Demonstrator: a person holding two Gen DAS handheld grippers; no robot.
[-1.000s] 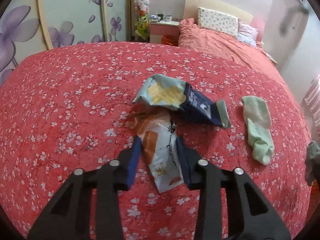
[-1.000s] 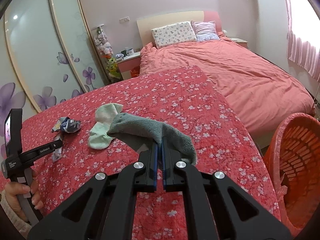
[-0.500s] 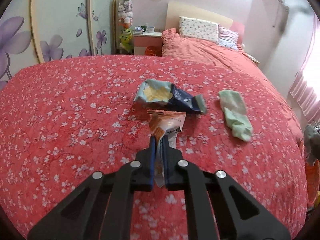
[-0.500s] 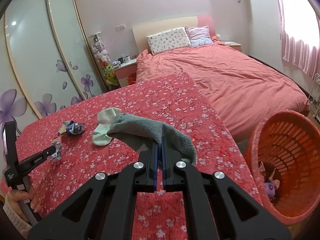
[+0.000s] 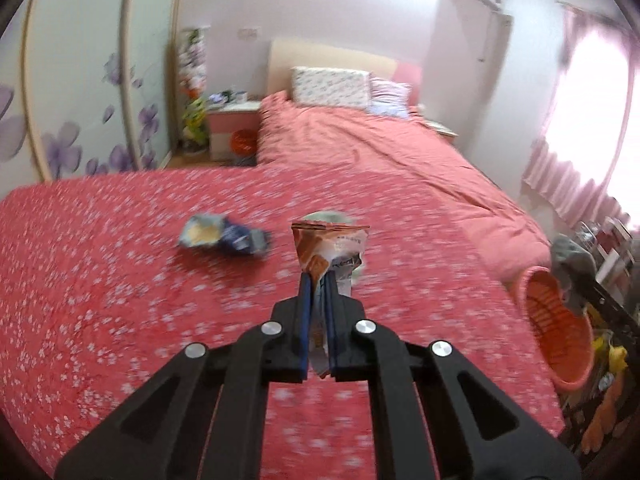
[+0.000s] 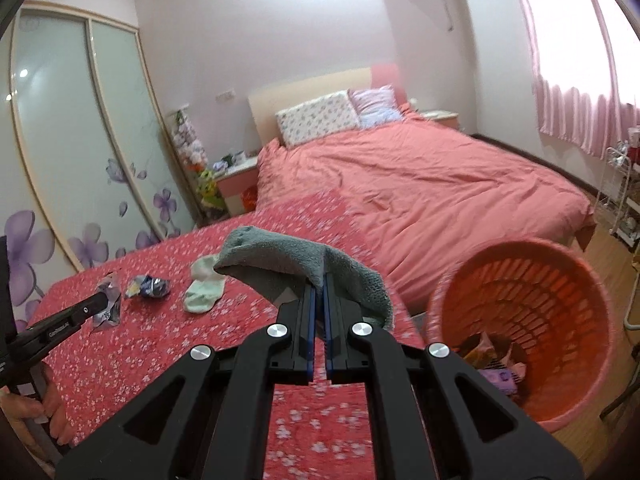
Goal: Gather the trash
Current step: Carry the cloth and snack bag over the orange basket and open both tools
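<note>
My left gripper point(image 5: 317, 280) is shut on an orange and white snack wrapper point(image 5: 329, 249), lifted off the red flowered blanket point(image 5: 120, 280). A crumpled blue and yellow chip bag point(image 5: 222, 236) lies on the blanket to its left. In the right wrist view my right gripper point(image 6: 318, 286) is shut on a grey sock point(image 6: 280, 258) that drapes over both sides of its fingers. The orange laundry basket point(image 6: 520, 320) stands on the floor to the right and holds some wrappers. The left gripper point(image 6: 105, 300) with its wrapper shows at the left edge there.
A pale green sock point(image 6: 204, 290) lies on the blanket near the chip bag point(image 6: 148, 286). Beyond is a bed with a pink duvet point(image 6: 420, 184) and pillows. Wardrobe doors with purple flowers point(image 6: 80, 160) line the left wall. A wire rack point(image 6: 624, 200) stands at the right.
The left gripper closed on the orange wrapper, lifted it off the blanket and swung right. The right gripper carried the grey sock up and right, bringing the basket fully into view.
</note>
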